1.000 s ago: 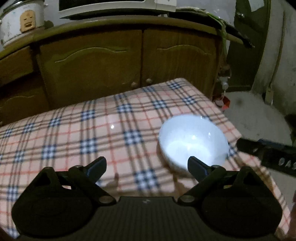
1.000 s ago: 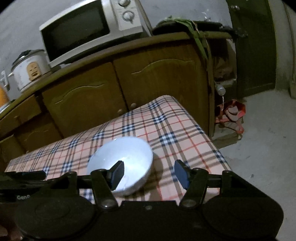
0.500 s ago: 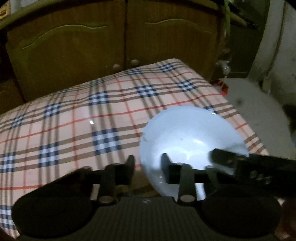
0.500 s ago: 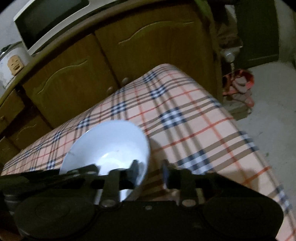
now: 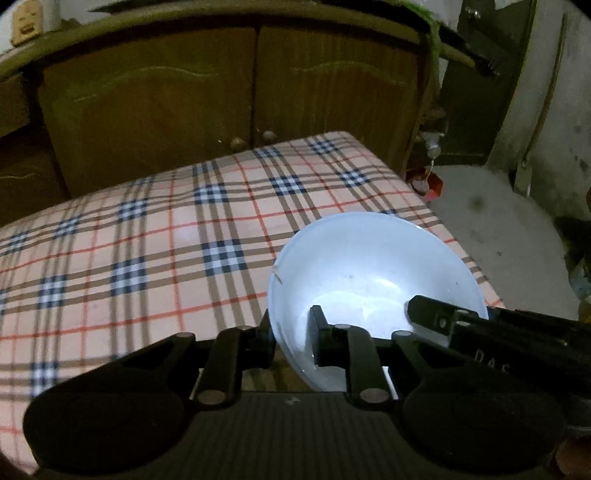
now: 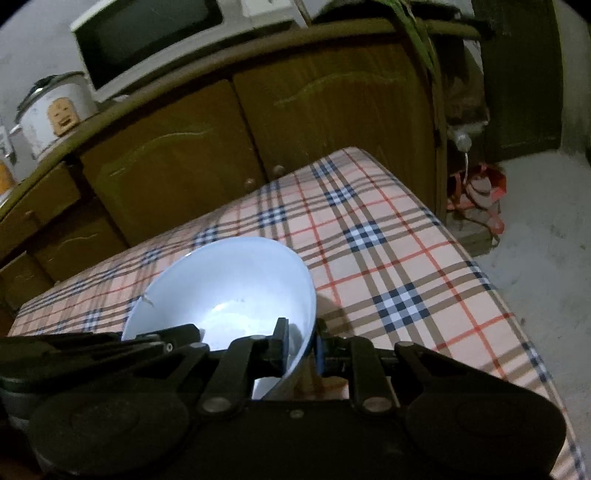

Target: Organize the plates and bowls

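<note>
Your left gripper is clenched on the near-left rim of the bowl: one finger sits outside the wall, toward the checked cloth, and the other lies inside the bowl against its inner face, so the rim runs between the jaws. Your right gripper grips the same bowl on its near-right rim, again with one finger inside and one outside, the wall pinched between them. From the left wrist view your right gripper shows as a dark bar reaching into the bowl from the right; from the right wrist view your left gripper comes in from the left edge. The bowl is white and empty, with a small chip or mark on its left rim, and stands over the bench near its right-hand edge; whether it rests on the cloth or is lifted off it you cannot tell. Behind the bench stands a wooden cabinet with a microwave and a rice cooker on top.
</note>
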